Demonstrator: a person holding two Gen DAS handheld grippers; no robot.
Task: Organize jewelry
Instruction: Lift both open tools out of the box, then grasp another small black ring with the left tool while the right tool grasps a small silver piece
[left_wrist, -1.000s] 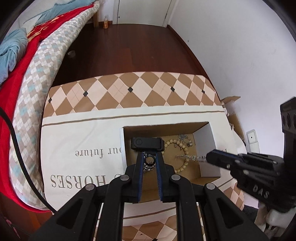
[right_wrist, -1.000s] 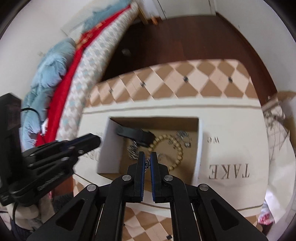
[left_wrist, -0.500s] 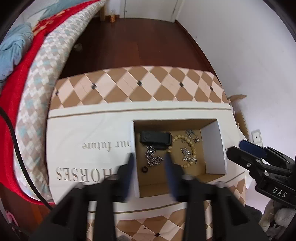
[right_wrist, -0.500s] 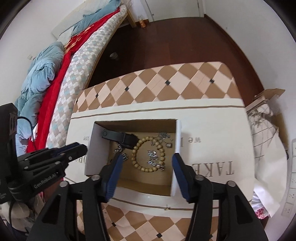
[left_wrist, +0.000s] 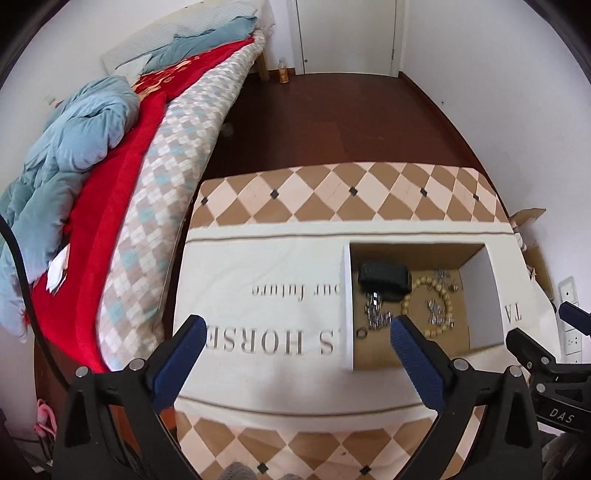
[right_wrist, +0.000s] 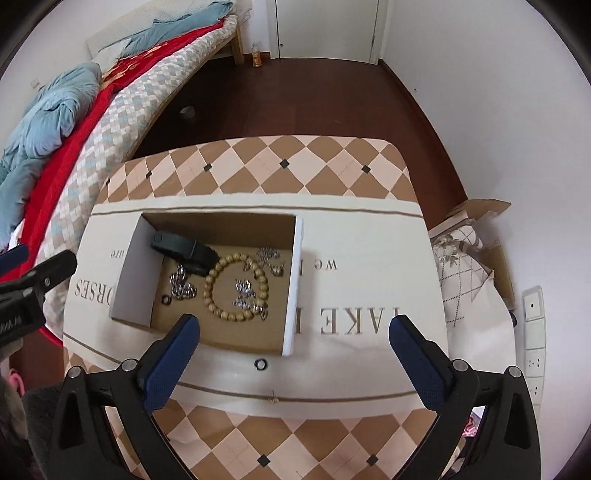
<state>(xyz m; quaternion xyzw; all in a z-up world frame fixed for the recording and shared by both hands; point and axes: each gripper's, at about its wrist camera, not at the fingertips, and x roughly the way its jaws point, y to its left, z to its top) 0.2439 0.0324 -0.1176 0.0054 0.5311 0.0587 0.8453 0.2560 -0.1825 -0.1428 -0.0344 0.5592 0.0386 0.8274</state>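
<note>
Jewelry in the box (right_wrist: 295, 280), frame centre: bead bracelet (right_wrist: 236, 286) light, rigid-beaded, pinch at rim; left gripper (left_wrist: 295, 332) and right gripper (right_wrist: 295, 332) wide open, empty.

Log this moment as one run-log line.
left gripper: open, empty | right gripper: open, empty | cardboard box: wooden bead bracelet, silver chains, black case inside | black ring: on cloth outside box

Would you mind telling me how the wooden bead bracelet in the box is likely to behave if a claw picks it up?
The wooden bead bracelet lies as a loose ring of separate round beads, so it would probably sag and droop rather than hold its shape. The smooth beads may slip between flat pads. A silver chain lies inside its loop and might snag and come along.
</note>
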